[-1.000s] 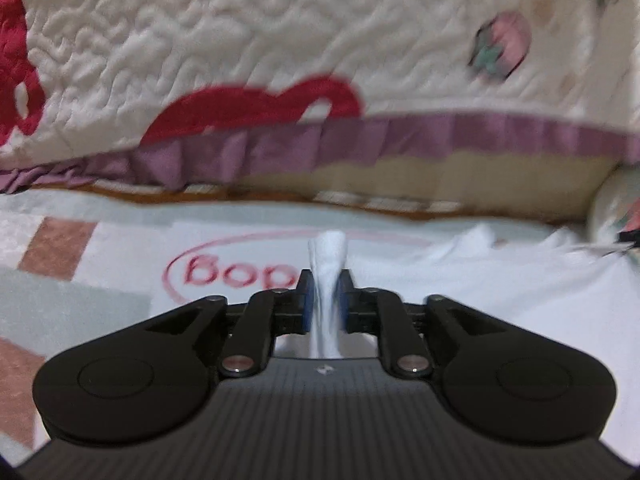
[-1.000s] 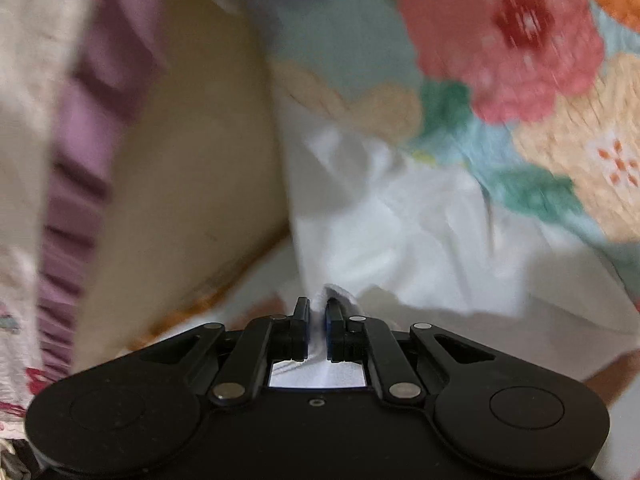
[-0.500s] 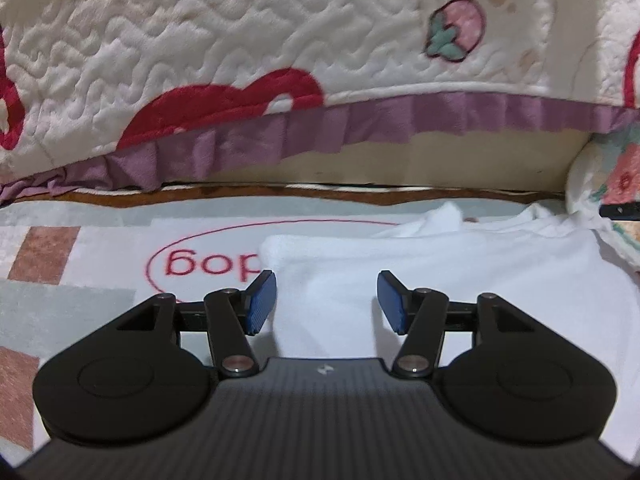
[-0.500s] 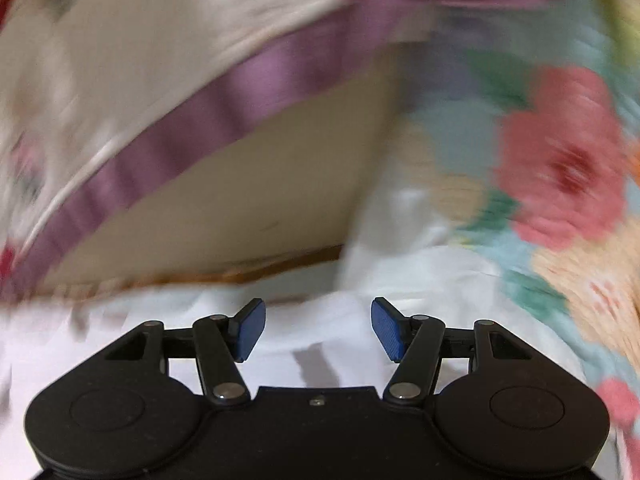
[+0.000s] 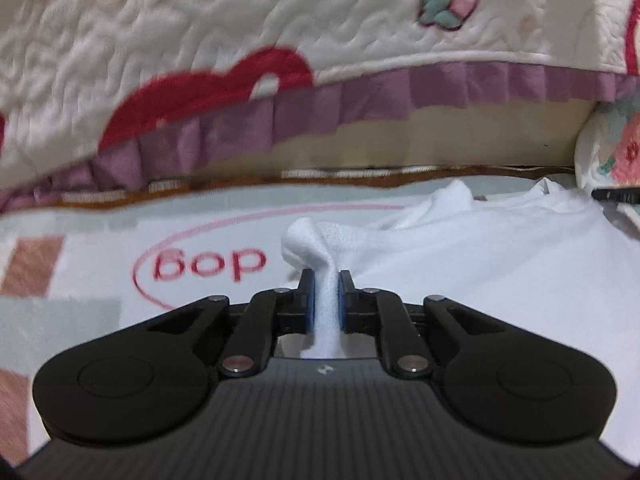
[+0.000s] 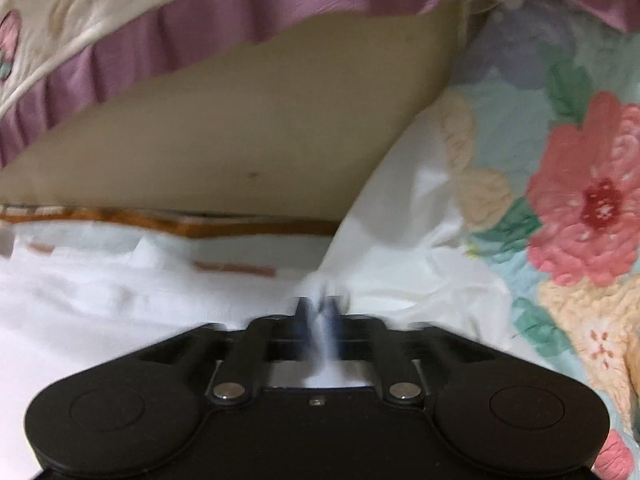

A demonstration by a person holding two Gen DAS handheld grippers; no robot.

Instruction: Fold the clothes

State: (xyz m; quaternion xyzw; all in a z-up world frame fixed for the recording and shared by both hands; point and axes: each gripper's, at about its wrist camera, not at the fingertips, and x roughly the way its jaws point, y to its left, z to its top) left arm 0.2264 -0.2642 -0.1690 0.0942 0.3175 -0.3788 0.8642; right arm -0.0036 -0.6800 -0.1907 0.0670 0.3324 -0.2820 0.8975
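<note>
My left gripper has just closed, pinching a fold of the white shirt spread on the mat. My right gripper has just clamped its far edge.

White garment on patterned mat

The scene is seen through 2 fisheye cameras, each set just behind a gripper and aimed forward and downward along its fingers. In the left view, the left gripper is seen low over the white garment, and the purple frill of a quilt is faced squarely beyond it. In the right view, the right gripper is seen equally close, with the same frill slanting above and a floral cover beside the garment. Garment and frill are shared by both.
</note>
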